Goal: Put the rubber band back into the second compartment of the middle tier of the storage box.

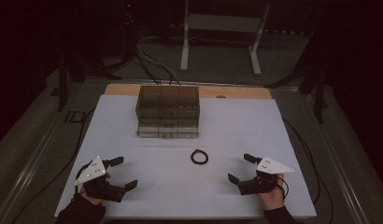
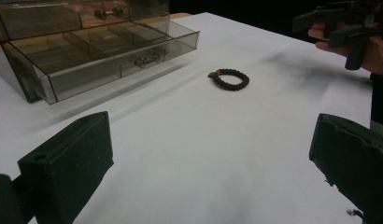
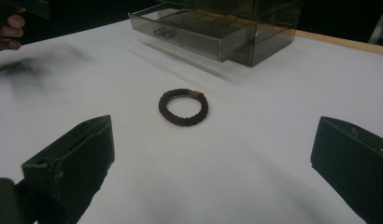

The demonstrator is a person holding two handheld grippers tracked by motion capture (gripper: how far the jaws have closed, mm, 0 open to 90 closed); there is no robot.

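Though dim, drawer box (image 1: 167,112) contents indistinct behind dark bracelet (image 1: 199,157).

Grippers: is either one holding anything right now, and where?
Nothing is held. Left gripper and right gripper are open; the hair tie lies loose between them.

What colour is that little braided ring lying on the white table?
The small braided ring is dark brown, with a lighter brown joint on one side; the right gripper view shows it best.
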